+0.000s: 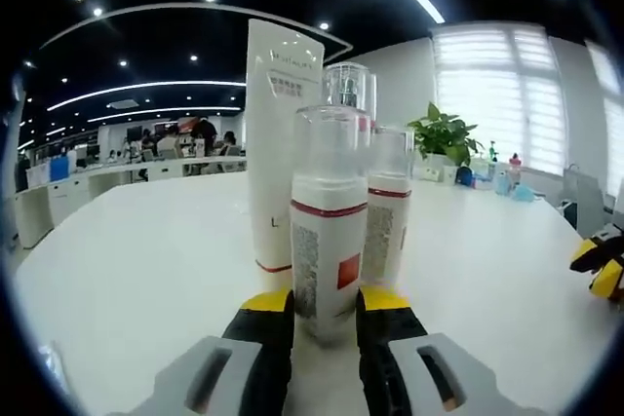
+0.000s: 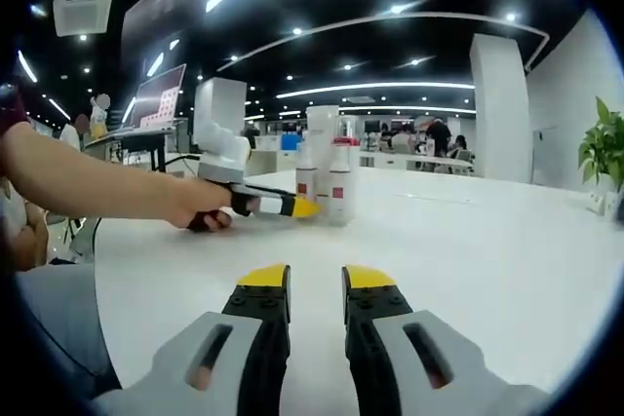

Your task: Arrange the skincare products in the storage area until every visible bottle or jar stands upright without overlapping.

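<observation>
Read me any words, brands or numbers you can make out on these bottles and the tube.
None reads clearly.
Tall white tube: faint grey print near its top, too blurred to read; a lone "L" near its base.
Front bottle: fine print and a red patch, too small.
Bottle behind it: label unreadable.

front bottle (image 1: 330,231) — white, clear cap, red band, upright between my left jaws | second like bottle (image 1: 387,204) upright just behind-right | tall white tube (image 1: 276,143) standing cap-down at left | clear-capped bottle (image 1: 349,87) behind — cluster close together
</observation>
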